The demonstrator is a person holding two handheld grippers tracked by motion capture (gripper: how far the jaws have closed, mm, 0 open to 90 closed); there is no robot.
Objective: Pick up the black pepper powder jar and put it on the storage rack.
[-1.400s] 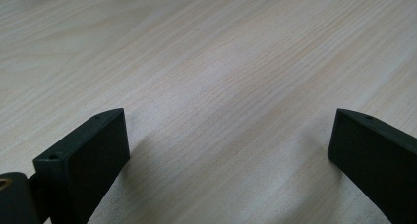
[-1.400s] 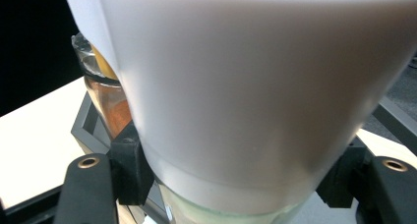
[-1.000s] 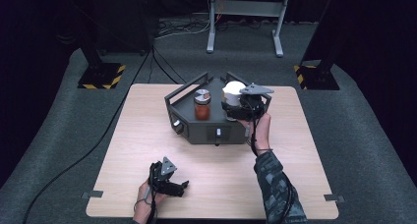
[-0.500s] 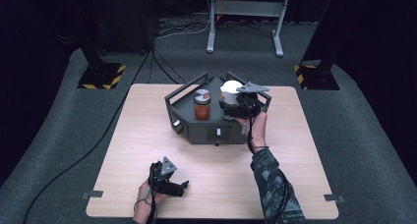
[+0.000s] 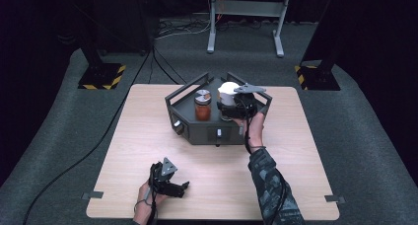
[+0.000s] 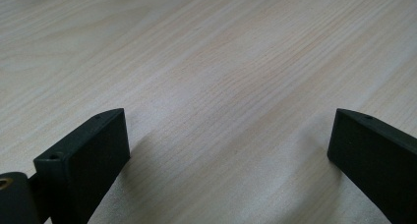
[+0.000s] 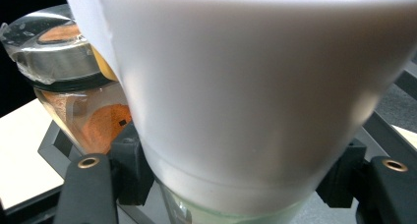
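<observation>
A dark, many-sided tray (image 5: 197,133) with raised rails sits on the far middle of the pale wooden surface (image 5: 148,136). Inside it stand two containers side by side: a glass jar (image 5: 202,105) with a metal lid and orange-red contents on the left, and a white cup (image 5: 227,93) on the right.

The right gripper (image 5: 231,105) reaches into the tray from the near side, held by the person's right hand (image 5: 252,129), whose camouflage-patterned sleeve (image 5: 271,185) runs back to the near edge. In the right gripper view the white cup (image 7: 255,86) sits between the two black jaws, which press against its lower part on either side; the glass jar (image 7: 69,76) stands just beside it.

The left gripper (image 5: 183,186) rests near the front edge of the surface, well apart from the tray, held in the left hand (image 5: 148,198). In the left gripper view its jaws stand wide apart over bare wood (image 6: 221,86), with nothing between them.
</observation>
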